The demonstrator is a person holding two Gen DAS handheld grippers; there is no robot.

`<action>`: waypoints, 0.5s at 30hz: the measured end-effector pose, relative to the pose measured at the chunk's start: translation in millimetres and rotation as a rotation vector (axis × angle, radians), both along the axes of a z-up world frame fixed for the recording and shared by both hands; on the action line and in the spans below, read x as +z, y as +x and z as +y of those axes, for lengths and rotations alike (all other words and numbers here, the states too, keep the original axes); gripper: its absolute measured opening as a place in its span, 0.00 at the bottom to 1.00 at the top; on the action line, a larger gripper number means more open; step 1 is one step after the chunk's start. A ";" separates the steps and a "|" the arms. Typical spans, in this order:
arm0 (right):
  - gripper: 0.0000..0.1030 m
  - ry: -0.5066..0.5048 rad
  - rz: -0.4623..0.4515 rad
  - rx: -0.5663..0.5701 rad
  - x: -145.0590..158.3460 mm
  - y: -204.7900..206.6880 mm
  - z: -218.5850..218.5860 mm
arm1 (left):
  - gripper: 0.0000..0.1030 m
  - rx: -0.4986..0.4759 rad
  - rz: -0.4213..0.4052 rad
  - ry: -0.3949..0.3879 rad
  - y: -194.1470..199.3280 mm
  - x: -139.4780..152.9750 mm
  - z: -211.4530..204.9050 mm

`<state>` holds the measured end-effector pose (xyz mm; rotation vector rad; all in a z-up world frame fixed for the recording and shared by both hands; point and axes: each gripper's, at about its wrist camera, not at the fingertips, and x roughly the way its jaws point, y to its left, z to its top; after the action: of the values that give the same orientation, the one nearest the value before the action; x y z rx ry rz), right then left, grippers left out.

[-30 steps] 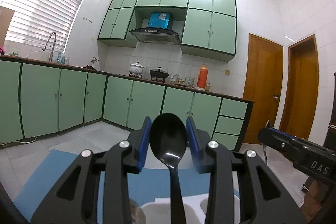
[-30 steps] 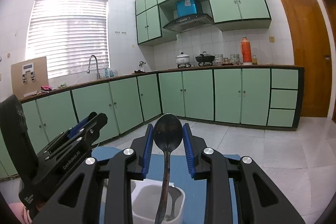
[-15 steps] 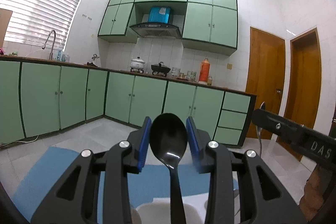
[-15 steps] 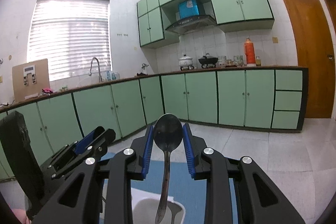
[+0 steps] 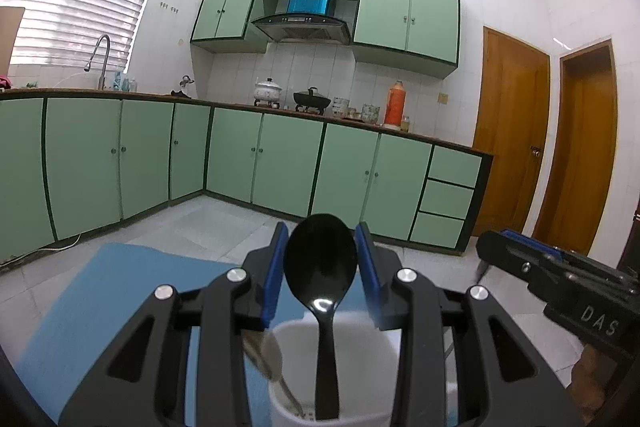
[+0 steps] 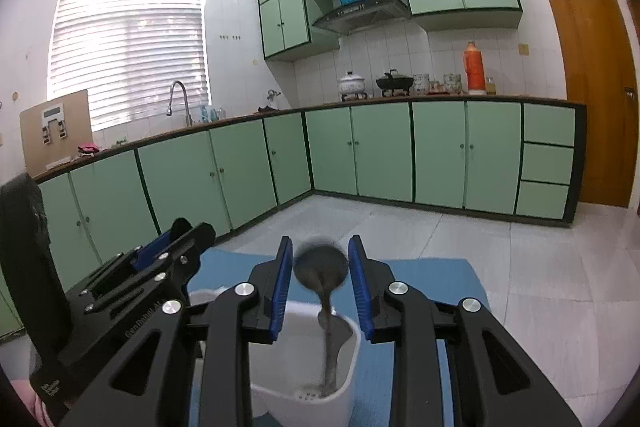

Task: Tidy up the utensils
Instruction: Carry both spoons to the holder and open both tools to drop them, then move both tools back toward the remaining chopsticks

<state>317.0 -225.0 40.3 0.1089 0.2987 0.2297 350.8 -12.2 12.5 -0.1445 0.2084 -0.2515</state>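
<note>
A black spoon (image 5: 320, 263) stands bowl-up between the blue pads of my left gripper (image 5: 322, 227), which is shut on it. Its handle reaches down into a white utensil holder (image 5: 368, 359). A metal utensil (image 5: 264, 351) leans in the holder beside it. My right gripper (image 6: 320, 241) is shut on a metal spoon (image 6: 320, 265), which looks blurred and slightly tilted. That spoon's handle runs down into the white holder (image 6: 350, 347), near its bottom. Each gripper shows in the other's view: the right gripper (image 5: 560, 275) at the right, the left gripper (image 6: 160, 267) at the left.
The holder stands on a blue mat (image 5: 100, 307) (image 6: 440, 275) over a pale tabletop. Beyond lie a tiled floor, green kitchen cabinets (image 5: 280, 163) with pots and an orange flask on the counter, and wooden doors (image 5: 516, 131) at the right.
Both grippers have come down with their spoons, so the holder looms larger and the handles sit deeper in it. The metal spoon has turned blurred and leans a little.
</note>
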 end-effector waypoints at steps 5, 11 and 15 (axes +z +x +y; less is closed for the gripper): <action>0.28 -0.011 0.018 0.002 -7.8 -6.8 3.5 | 0.33 0.010 0.017 0.012 -5.3 -4.7 1.9; 0.28 0.009 0.018 -0.011 -7.4 -16.4 -1.6 | 0.36 0.013 0.016 0.009 -15.1 -0.5 4.9; 0.34 0.023 0.011 -0.020 -2.7 -25.8 -7.2 | 0.48 0.014 0.014 0.000 -26.1 2.8 8.6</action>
<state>291.2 -232.2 37.6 0.1360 0.3057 0.2125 324.7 -3.6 15.3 -0.1478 0.2209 -0.2363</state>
